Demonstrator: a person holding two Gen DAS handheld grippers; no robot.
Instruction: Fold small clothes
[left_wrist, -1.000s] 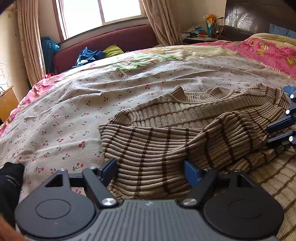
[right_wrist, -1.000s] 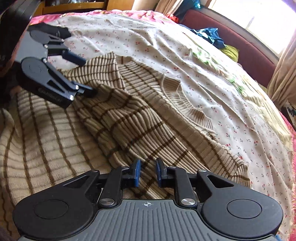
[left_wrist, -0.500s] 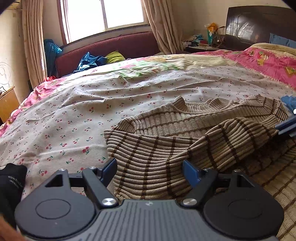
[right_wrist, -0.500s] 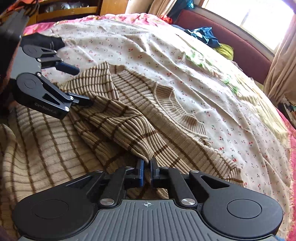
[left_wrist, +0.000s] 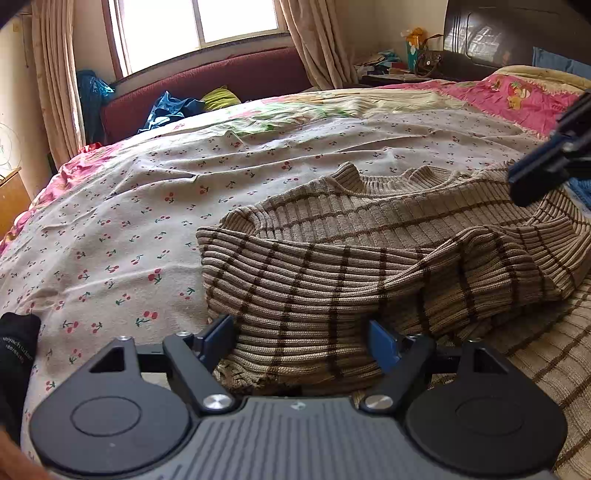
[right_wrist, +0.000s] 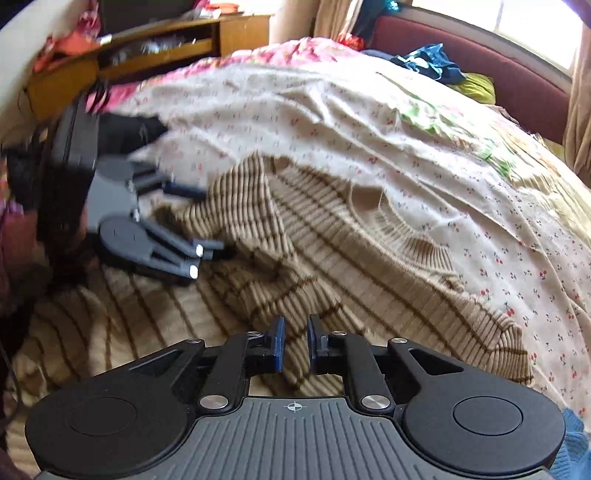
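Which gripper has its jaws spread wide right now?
The left gripper: jaws wide, straddling the striped sweater's folded sleeve. The right gripper shows only a narrow gap, opening, nothing pinched.

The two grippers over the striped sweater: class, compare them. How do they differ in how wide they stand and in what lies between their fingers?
1. The left gripper stands wide; the right gripper shows only a narrow gap, and its jaws are opening.
2. The left gripper has the folded sleeve of the sweater between its fingers; the right gripper's gap holds nothing, with the sweater lying beneath it.
Both are black with blue pads, over the same sweater on the bed.
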